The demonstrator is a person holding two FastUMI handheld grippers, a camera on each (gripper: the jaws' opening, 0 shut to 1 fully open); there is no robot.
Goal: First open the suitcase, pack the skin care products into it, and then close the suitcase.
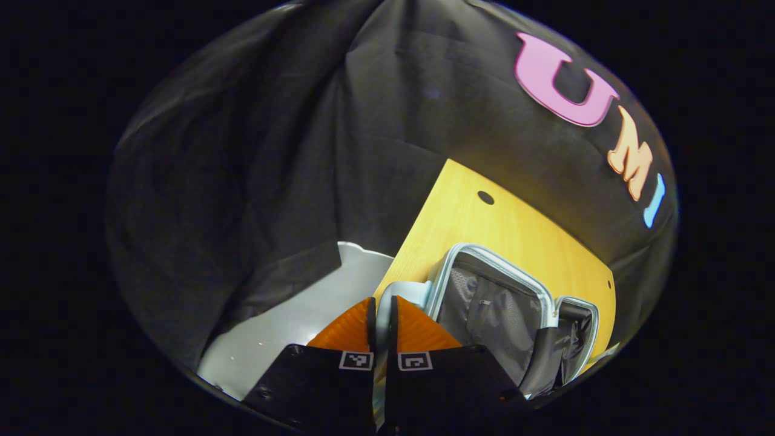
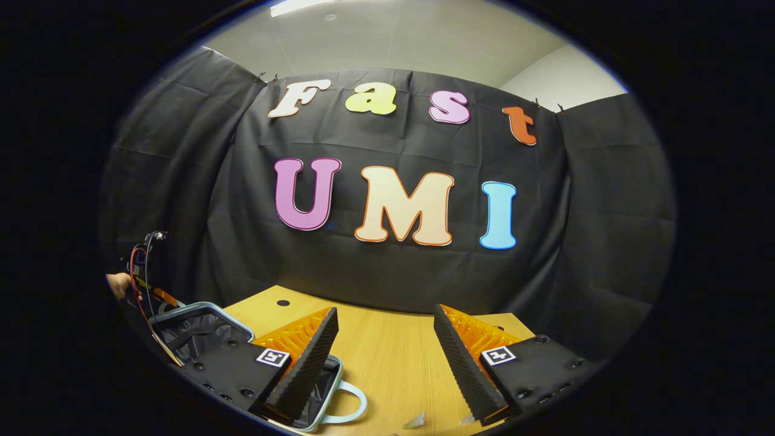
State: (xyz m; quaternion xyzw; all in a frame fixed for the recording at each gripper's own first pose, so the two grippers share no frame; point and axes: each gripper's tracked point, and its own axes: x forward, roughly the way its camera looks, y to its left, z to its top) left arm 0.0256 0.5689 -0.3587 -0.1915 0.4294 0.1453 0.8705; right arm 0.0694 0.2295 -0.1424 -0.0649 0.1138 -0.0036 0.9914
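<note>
L hand-held gripper (image 1: 382,315) pinching suitcase (image 1: 484,303) edge

The left gripper view looks down, tilted, close over the open suitcase (image 1: 496,309). The right gripper view looks level across the tabletop (image 2: 393,357). Both see the suitcase and tabletop.

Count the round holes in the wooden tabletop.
1 hole, near the table's far edge behind the open suitcase; it appears in both views. Others may be hidden under the suitcase.
</note>
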